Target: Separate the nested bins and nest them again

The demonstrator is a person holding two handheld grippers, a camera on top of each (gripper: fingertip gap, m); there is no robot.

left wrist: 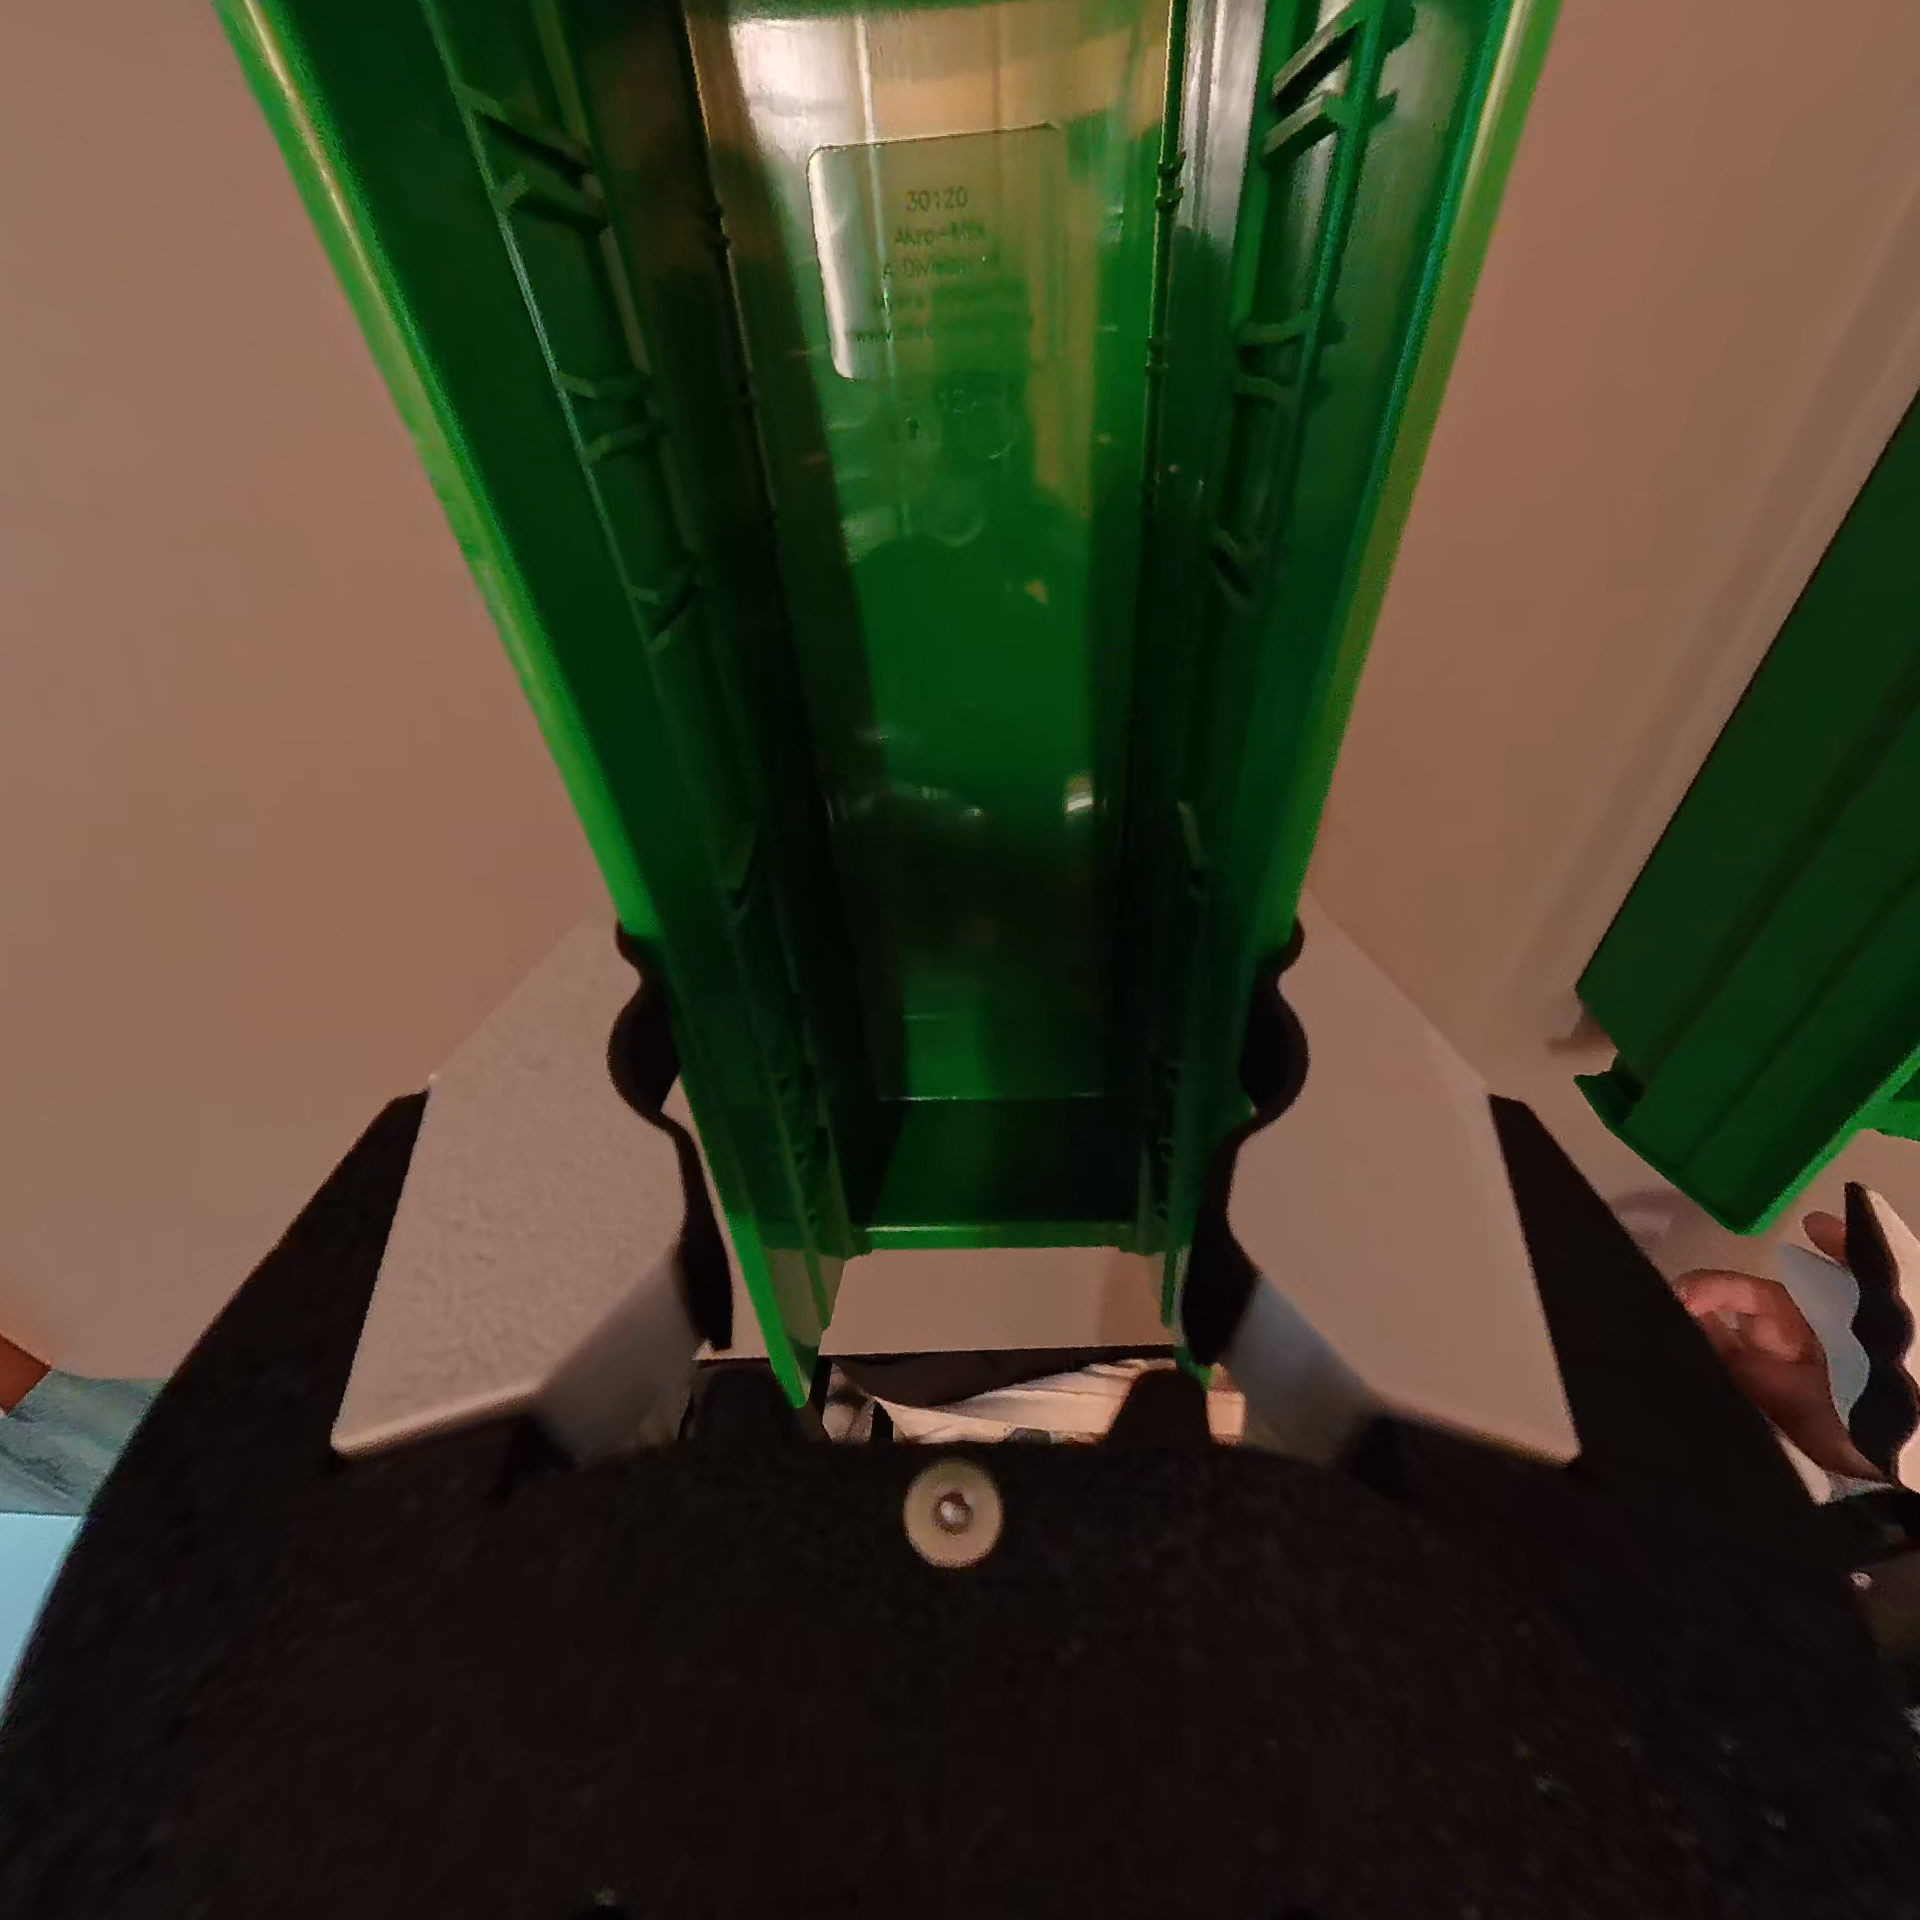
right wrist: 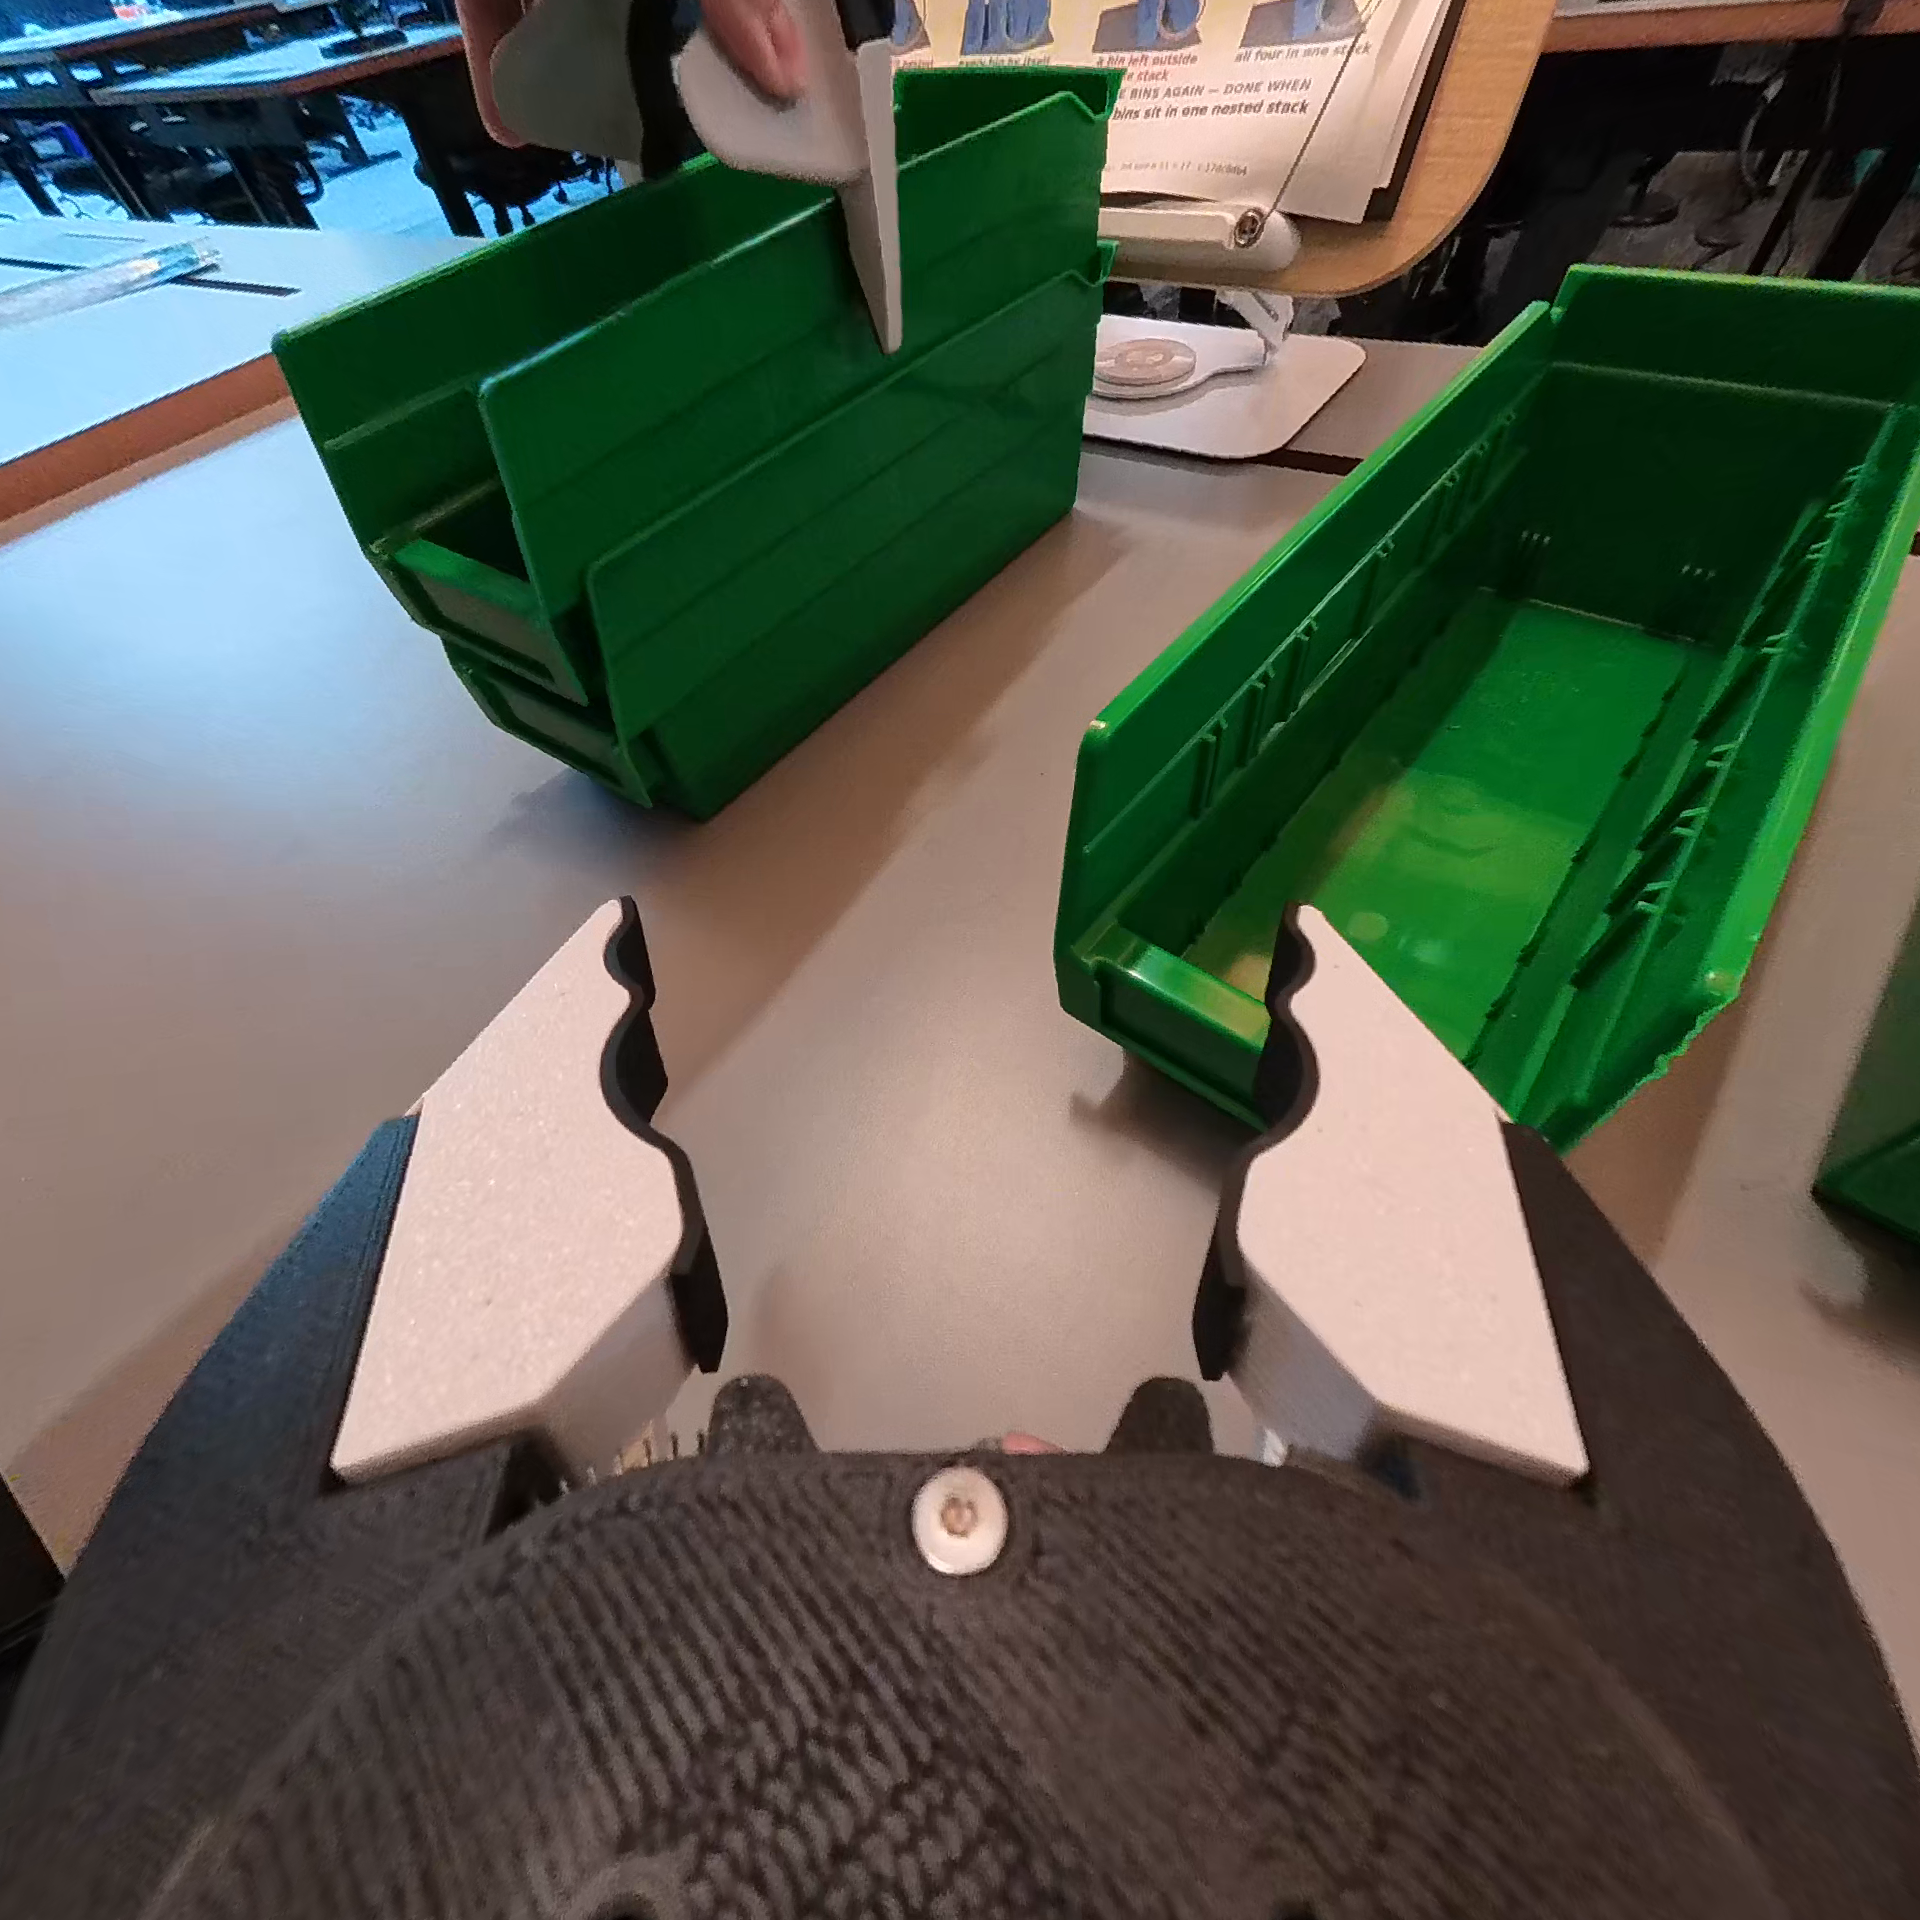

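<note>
The fingers (left wrist: 1262,1049) of my left gripper (left wrist: 956,1122) are pressed on both long walls of the top green bin (left wrist: 966,644), which sits partly inside the nested stack (right wrist: 831,644) on the grey table (right wrist: 260,831). My right gripper (right wrist: 961,1132) hangs wide apart, holding nothing, just beside the separate bin (right wrist: 1507,779) standing right of the stack.

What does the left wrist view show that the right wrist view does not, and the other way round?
Only the left wrist view: the inside floor of the top bin, with a pale label. Only the right wrist view: the lower nested bins, the open right gripper above the table, a paper stand. Both: the left gripper clamped across the top bin, and a separate bin.
</note>
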